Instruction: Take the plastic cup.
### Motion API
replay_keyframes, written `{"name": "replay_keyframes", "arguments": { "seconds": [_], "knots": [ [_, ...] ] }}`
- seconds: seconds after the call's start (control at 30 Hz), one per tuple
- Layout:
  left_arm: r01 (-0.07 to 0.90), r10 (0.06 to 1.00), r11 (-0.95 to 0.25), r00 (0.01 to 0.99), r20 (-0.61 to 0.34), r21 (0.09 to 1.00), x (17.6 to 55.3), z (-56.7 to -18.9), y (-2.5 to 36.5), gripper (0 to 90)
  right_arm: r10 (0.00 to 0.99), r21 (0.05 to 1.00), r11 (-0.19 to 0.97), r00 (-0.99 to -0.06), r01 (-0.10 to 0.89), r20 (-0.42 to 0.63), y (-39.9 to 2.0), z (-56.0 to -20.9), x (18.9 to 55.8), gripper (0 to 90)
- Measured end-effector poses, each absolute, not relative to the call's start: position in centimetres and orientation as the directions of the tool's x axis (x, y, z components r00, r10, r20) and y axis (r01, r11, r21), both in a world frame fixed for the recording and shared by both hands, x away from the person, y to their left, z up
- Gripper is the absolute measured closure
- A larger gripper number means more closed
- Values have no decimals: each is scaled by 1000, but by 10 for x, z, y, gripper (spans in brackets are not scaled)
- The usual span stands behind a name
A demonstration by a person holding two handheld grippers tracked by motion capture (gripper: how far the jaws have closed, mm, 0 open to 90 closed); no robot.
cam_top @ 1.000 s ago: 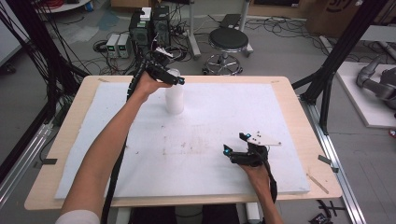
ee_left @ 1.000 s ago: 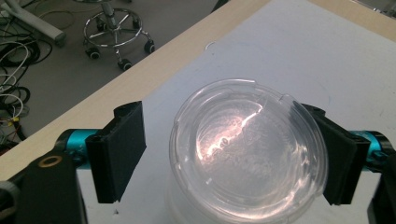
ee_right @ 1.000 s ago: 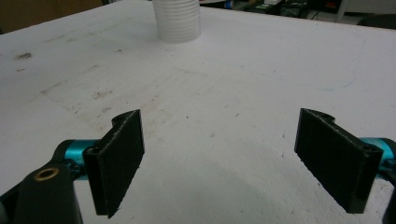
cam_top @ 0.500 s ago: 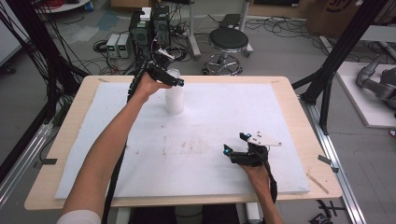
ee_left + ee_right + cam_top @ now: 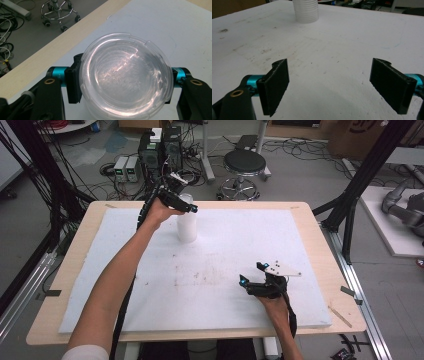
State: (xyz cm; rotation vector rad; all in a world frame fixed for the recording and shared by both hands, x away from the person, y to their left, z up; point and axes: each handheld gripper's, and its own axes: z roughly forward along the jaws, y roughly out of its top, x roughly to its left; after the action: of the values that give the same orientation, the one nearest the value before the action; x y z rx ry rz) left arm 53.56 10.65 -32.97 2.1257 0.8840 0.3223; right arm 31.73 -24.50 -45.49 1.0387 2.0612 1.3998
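A white ribbed cup (image 5: 187,227) with a clear round lid (image 5: 125,72) stands upright at the far left-middle of the white mat (image 5: 225,250). My left gripper (image 5: 187,205) reaches over it from the left. Its jaws have just been closing, and now sit against opposite sides of the lid's rim, its left pad (image 5: 73,82) touching the edge. My right gripper (image 5: 251,274) rests low over the mat near the front right, open, with bare mat between its pads (image 5: 275,85). From there the cup (image 5: 305,11) shows far ahead.
The mat lies on a wooden table (image 5: 325,240) whose border shows all round. Beyond the far edge are a stool (image 5: 243,162), computer boxes (image 5: 160,147) and floor cables. Black frame posts (image 5: 350,200) stand at the right; a strip of tape (image 5: 340,316) lies at the front right.
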Motion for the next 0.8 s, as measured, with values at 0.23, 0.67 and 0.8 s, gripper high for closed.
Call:
{"name": "replay_keyframes", "arguments": {
  "seconds": [0.23, 0.67, 0.8],
  "knots": [
    [479, 691, -438, 721, -56, 760, 534, -327, 107, 372, 781, 919, 207, -623, 337, 53, -245, -455, 317, 159],
    [447, 691, -442, 722, -22, 778, 528, -296, 110, 371, 779, 917, 210, -625, 340, 54, -245, -455, 318, 159],
    [416, 689, -440, 725, 1, 796, 525, -264, 111, 373, 780, 917, 212, -624, 338, 50, -244, -455, 317, 159]
  ]
}}
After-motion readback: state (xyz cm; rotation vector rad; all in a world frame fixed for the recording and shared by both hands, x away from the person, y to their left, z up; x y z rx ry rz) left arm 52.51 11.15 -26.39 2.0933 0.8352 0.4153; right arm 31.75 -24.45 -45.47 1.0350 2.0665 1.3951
